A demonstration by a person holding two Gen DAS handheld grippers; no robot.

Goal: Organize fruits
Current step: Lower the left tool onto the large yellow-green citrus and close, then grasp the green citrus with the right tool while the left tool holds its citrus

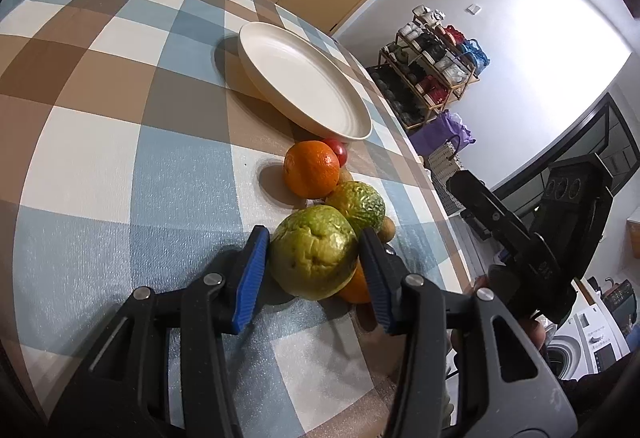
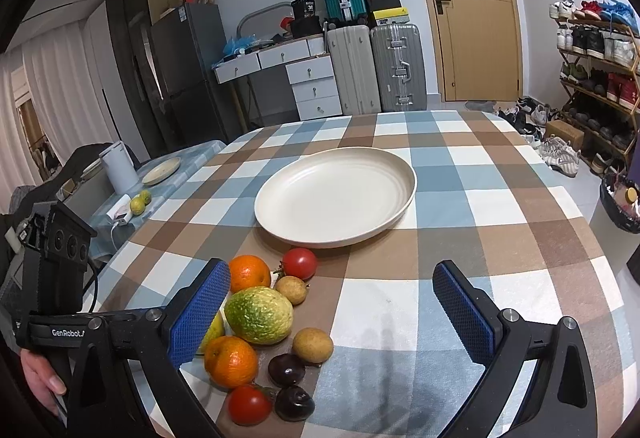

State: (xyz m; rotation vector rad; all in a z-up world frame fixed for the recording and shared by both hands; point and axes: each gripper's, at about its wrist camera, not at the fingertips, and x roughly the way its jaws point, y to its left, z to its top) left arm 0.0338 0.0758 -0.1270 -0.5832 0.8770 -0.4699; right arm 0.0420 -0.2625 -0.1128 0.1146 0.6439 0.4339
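Observation:
A pile of fruit lies on the checked table in front of an empty cream plate [image 2: 336,197], which also shows in the left wrist view [image 1: 304,81]. My left gripper [image 1: 314,270] has its blue pads on both sides of a yellow-green citrus [image 1: 314,258], touching it. Behind it lie a second green citrus [image 1: 356,203], an orange [image 1: 311,167] and a tomato [image 1: 338,149]. My right gripper [image 2: 332,314] is open wide above the pile: green citrus [image 2: 258,314], two oranges [image 2: 231,360], tomatoes [image 2: 300,264], dark plums [image 2: 286,370], small brown fruits [image 2: 313,345].
The table edge [image 1: 432,197] falls away to the right in the left wrist view. A side table at the left holds a white kettle [image 2: 118,167], a small plate and two green fruits [image 2: 140,201]. Suitcases and a shoe rack [image 2: 596,77] stand beyond.

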